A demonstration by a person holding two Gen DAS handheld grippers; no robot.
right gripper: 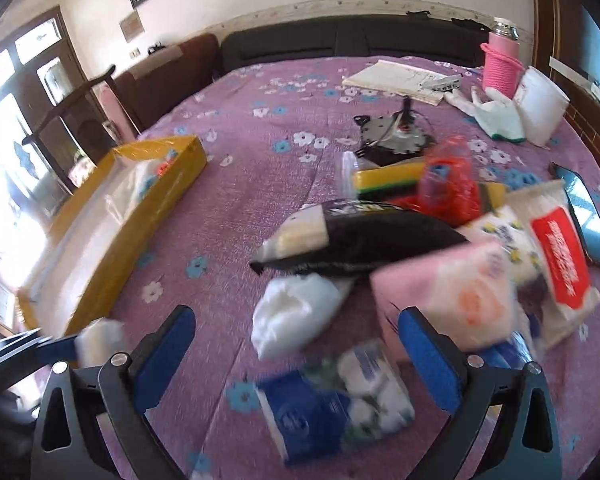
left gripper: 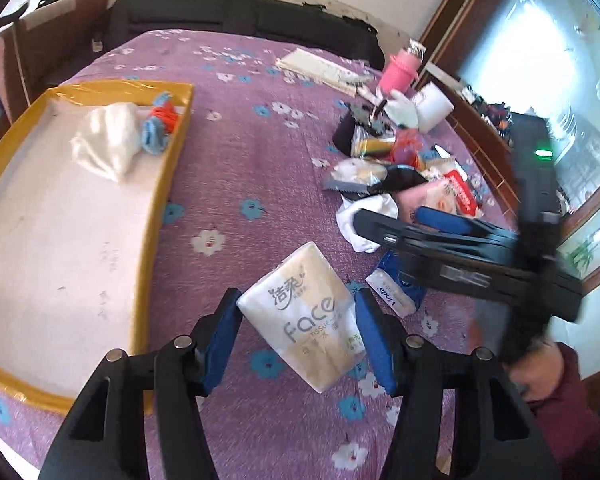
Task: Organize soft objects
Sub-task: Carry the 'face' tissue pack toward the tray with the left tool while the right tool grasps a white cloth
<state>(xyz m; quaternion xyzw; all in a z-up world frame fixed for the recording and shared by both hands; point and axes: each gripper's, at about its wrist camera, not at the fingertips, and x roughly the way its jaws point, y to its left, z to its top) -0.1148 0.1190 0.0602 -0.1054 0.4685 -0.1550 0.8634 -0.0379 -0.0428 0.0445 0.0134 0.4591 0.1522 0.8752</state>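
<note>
My left gripper (left gripper: 298, 330) is shut on a white "Face" tissue pack (left gripper: 304, 320), its blue pads pressing both sides, above the purple bedspread. The yellow tray (left gripper: 168, 168) to its left holds a white soft bundle (left gripper: 108, 140) and a blue-orange item (left gripper: 160, 120). My right gripper (right gripper: 296, 356) is open and empty over a blue-and-white Vinda tissue pack (right gripper: 332, 404). A white cloth wad (right gripper: 292, 316), a pink tissue pack (right gripper: 452, 300), a red-labelled pack (right gripper: 560, 256) and a black pouch (right gripper: 364, 240) lie ahead. The right gripper also shows in the left wrist view (left gripper: 440, 236).
A pile of sponges (right gripper: 384, 180), a red mesh bag (right gripper: 448, 184), a glove (right gripper: 496, 116), a pink cup (right gripper: 500, 64), papers (right gripper: 400, 76) and a phone (right gripper: 584, 208) sit at the right of the bed. A dark headboard (right gripper: 340, 40) runs along the back.
</note>
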